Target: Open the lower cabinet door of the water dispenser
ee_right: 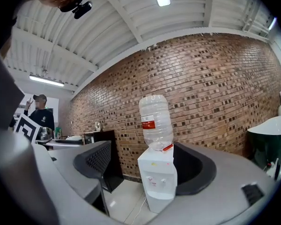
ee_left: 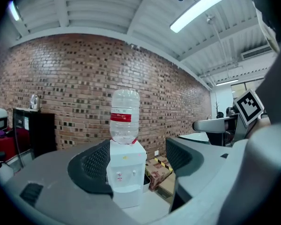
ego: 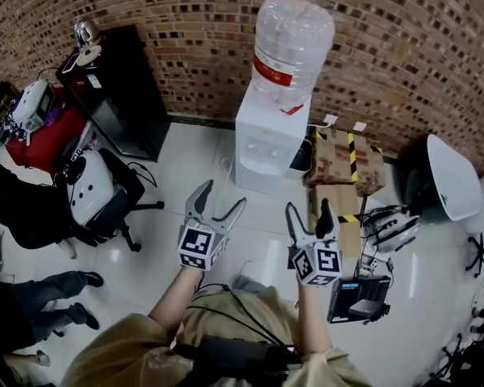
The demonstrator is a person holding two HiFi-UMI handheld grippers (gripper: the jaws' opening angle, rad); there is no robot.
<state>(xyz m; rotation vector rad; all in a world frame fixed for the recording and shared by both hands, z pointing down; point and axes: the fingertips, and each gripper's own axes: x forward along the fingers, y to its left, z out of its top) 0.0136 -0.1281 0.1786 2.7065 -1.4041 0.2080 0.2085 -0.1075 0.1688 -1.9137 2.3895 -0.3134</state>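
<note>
water dispenser (ego: 268, 139): white and boxy, standing on the floor (ego: 173, 164) against the brick wall (ego: 169, 14), ahead of both claws and well apart from them.
bottle (ego: 293, 43): clear with a red label, upended on top of the dispenser.
lower front (ee_right: 160, 198): a plain white face below the two taps; the door seam is too small to make out.
left claw (ego: 222, 196): spread, pinching nothing; the dispenser shows far off between its jaws.
right claw (ego: 307, 208): spread, likewise holding nothing.
right of dispenser: cardboard boxes (ego: 347, 158) with yellow-black tape, just beside it.
left of dispenser: black cabinet (ego: 125, 87) along the wall, and an office chair (ego: 105, 192) nearer the person.
cable (ego: 224, 172): lies on the floor at the dispenser's left foot.
open room: bare white tiles run from the claws to the dispenser's front.
</note>
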